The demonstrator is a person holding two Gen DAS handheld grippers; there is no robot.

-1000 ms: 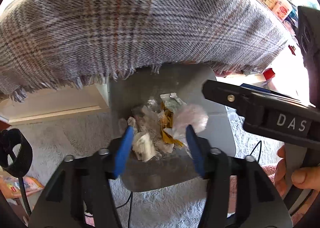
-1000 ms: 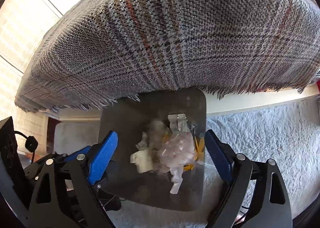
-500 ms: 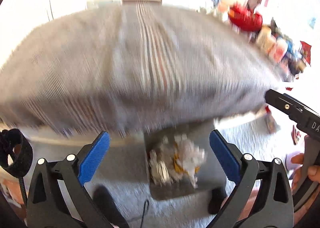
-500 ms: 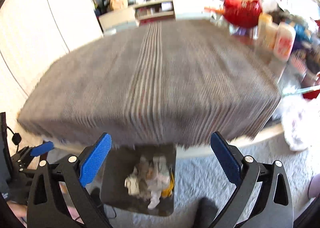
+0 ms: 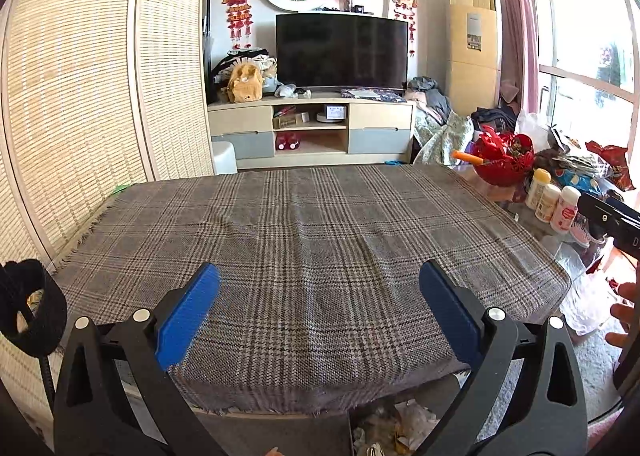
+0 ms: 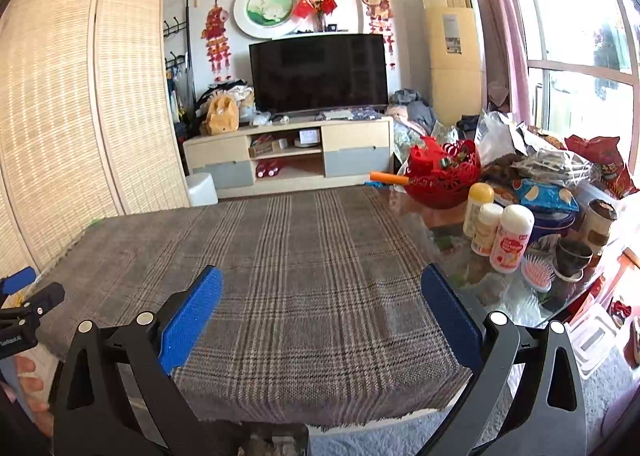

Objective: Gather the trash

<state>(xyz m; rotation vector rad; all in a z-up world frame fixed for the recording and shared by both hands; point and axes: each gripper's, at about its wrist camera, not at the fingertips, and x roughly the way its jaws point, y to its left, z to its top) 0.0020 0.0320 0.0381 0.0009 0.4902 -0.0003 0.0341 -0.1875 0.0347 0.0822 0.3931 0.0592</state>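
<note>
left wrist view: the left gripper [image 5: 320, 310] is held above the near edge of the table, pointing forward and a little downward across the plaid cloth [image 5: 312, 240]. its two blue pads [image 5: 188, 316] are spread wide, with nothing between them but the cloth beyond. below the near cloth edge, at the bottom of the frame, a heap of crumpled trash [image 5: 394, 426] lies in a dark grey bin [image 5: 280, 434] on the floor. at the right edge the black body of the right gripper [image 5: 612, 222] juts in, and below it some fingers [image 5: 624, 312] of the person's hand.

right wrist view: the right gripper [image 6: 320, 310] is also raised over the near edge of the same cloth [image 6: 304, 264], aimed forward and slightly down, released, its pads [image 6: 190, 318] far apart and empty. at the left edge the left gripper [image 6: 24, 304] shows with a blue tip, and fingers [image 6: 30, 374] of a hand below it. on the right of the table stand white bottles [image 6: 510, 242], a pink hairbrush [image 6: 538, 274] and a red basket [image 6: 444, 172]. only a blurred scrap of the trash shows at the bottom edge.
</note>
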